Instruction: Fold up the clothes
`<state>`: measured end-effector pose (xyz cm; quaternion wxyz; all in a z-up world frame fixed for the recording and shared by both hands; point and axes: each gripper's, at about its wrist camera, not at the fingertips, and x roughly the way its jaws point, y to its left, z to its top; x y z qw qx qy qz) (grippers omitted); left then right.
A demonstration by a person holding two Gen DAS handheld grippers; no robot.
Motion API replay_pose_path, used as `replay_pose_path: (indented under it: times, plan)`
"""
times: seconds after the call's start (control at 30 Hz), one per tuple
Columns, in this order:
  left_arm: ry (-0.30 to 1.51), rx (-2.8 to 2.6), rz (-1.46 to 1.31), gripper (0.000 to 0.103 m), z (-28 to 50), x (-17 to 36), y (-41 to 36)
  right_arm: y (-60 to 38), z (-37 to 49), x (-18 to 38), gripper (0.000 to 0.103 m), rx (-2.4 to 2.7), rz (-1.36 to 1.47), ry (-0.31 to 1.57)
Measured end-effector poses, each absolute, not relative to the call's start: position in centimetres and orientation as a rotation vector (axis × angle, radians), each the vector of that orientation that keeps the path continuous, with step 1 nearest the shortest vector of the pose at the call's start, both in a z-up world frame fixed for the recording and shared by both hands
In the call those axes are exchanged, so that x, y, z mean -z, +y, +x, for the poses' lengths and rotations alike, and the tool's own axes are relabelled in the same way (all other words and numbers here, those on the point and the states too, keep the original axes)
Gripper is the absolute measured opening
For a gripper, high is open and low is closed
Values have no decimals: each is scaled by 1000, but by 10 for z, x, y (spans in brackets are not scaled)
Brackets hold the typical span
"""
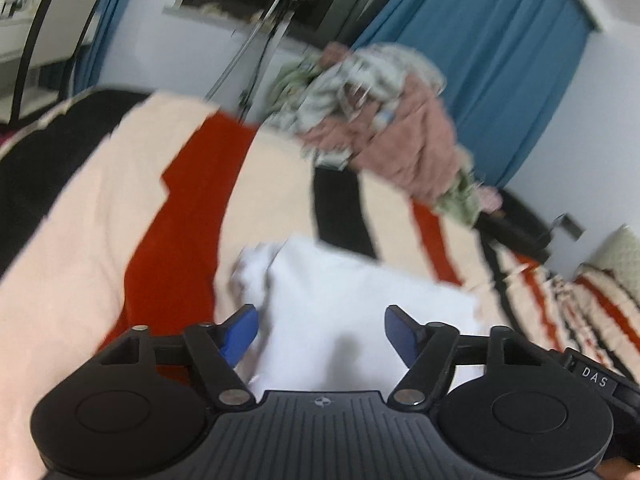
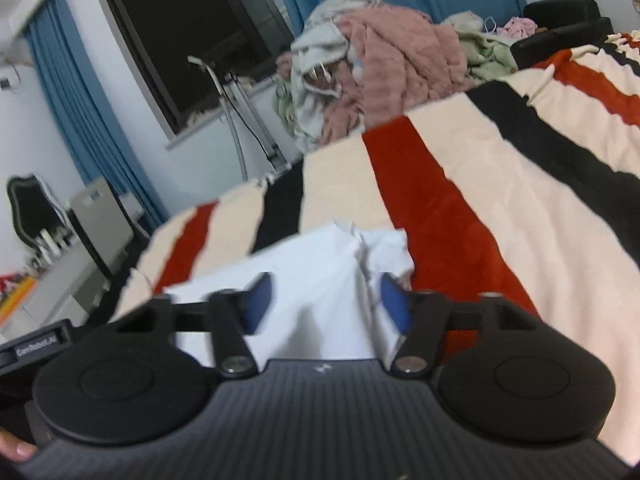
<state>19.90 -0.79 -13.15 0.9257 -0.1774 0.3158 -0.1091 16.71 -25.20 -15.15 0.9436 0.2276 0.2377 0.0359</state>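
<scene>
Striped blanket (image 2: pixel 500 184); white garment (image 2: pixel 320 280), orientation unclear.

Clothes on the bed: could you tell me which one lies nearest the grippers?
The white garment, flat between both open grippers' fingers; the pink fleece sits heaped far behind.

motion-blurred throughout in the left wrist view, worst on the heap of clothes (image 1: pixel 376 120) at the far side. near edge of the white garment (image 1: pixel 352 320) hidden under the left gripper (image 1: pixel 322 332); likewise under the right gripper (image 2: pixel 326 300). only a fingertip (image 2: pixel 16 449) showing, cut off at bottom left. striped blanket (image 2: pixel 520 208) cropped at right.
</scene>
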Motion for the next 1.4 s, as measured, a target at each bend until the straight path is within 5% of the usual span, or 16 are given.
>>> replay_pose_path:
  times: [0.1, 0.2, 0.43, 0.57, 0.77, 0.83, 0.97, 1.0, 1.13, 1.4]
  plan:
    - [697, 210, -355, 35, 211, 150, -8, -250, 177, 166, 13, -78, 458, 520]
    - [649, 208, -339, 7, 206, 146, -6, -248, 175, 167, 6, -95, 461, 503]
    - [477, 238, -297, 5, 197, 109, -19, -238, 164, 139, 6, -62, 355, 298]
    - [540, 196, -225, 6, 214, 131, -29, -240, 182, 154, 6, -50, 350, 356]
    - [604, 186, -229, 16, 212, 146, -26, -240, 184, 165, 10, -52, 369, 425]
    - [608, 203, -244, 35, 200, 140, -28, -241, 177, 157, 15, -40, 383, 422]
    - [615, 237, -275, 64, 175, 128, -31, -246, 147, 143, 72, -10, 409, 373]
    - [617, 245, -283, 69, 169, 125, -32, -246, 140, 140, 77, -4, 417, 360]
    - [625, 279, -313, 80, 144, 113, -36, -244, 118, 136, 76, -26, 443, 371]
    - [703, 321, -431, 84, 110, 109, -37, -239, 95, 139, 76, -6, 459, 406]
